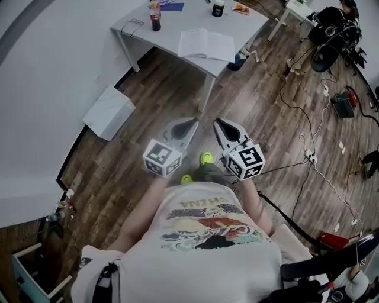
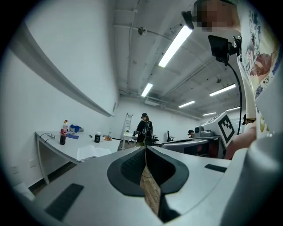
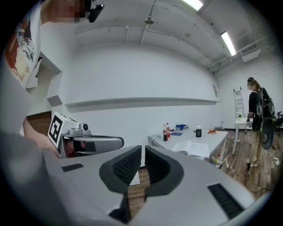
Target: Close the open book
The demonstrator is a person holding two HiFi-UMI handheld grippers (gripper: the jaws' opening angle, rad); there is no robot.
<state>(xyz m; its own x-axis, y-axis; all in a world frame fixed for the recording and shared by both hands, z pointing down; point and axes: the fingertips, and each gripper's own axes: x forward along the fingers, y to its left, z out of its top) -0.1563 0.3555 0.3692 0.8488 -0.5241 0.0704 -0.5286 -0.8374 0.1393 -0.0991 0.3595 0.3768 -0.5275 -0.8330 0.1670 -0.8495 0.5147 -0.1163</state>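
Observation:
The open book (image 1: 206, 44) lies pages up on the white table (image 1: 177, 21) at the far end of the room; it also shows in the left gripper view as the book (image 2: 93, 152) and in the right gripper view as the book (image 3: 194, 148). My left gripper (image 1: 188, 125) and right gripper (image 1: 219, 123) hang side by side in front of the person's chest, over the wooden floor and well short of the table. Both are shut with nothing between the jaws. The left gripper (image 2: 145, 151) points level toward the table; the right gripper (image 3: 143, 152) points slightly downward.
On the table stand a cola bottle (image 1: 155, 16), a dark cup (image 1: 218, 7) and small items. A white board (image 1: 108, 112) lies on the floor at the left. Cables (image 1: 308, 118) and gear (image 1: 331, 32) lie at the right. A person (image 3: 258, 119) stands by a ladder (image 2: 127, 126).

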